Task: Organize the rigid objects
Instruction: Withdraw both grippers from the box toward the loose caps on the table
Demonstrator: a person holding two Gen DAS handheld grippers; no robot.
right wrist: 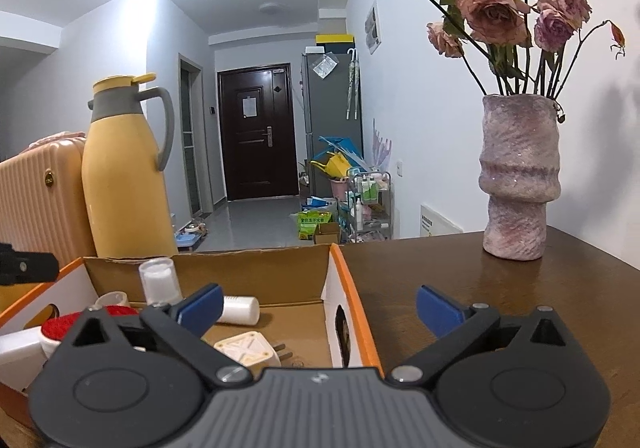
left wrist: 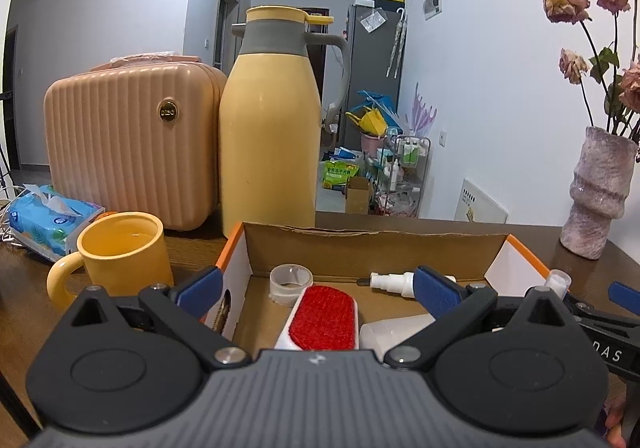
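Blue-padded left gripper [left wrist: 316, 288] spread wide, empty, right gripper [right wrist: 320, 306] likewise, over cardboard box [left wrist: 372, 244]

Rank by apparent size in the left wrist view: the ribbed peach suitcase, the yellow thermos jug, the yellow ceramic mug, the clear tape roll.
1. Ribbed peach suitcase
2. Yellow thermos jug, nearly as large
3. Yellow ceramic mug, though nearer the camera
4. Clear tape roll

a: what do the hand-held tools look like?
b: the left gripper [left wrist: 318, 288] has a ribbed dark grey body with a small pale logo, and two black rounded housings with circular recesses. black angled arms pivot on silver screws and end in blue pads [left wrist: 200, 285].
a: and the other?
b: the right gripper [right wrist: 320, 306] is built the same. seen from the left, its side carries white letters "das".
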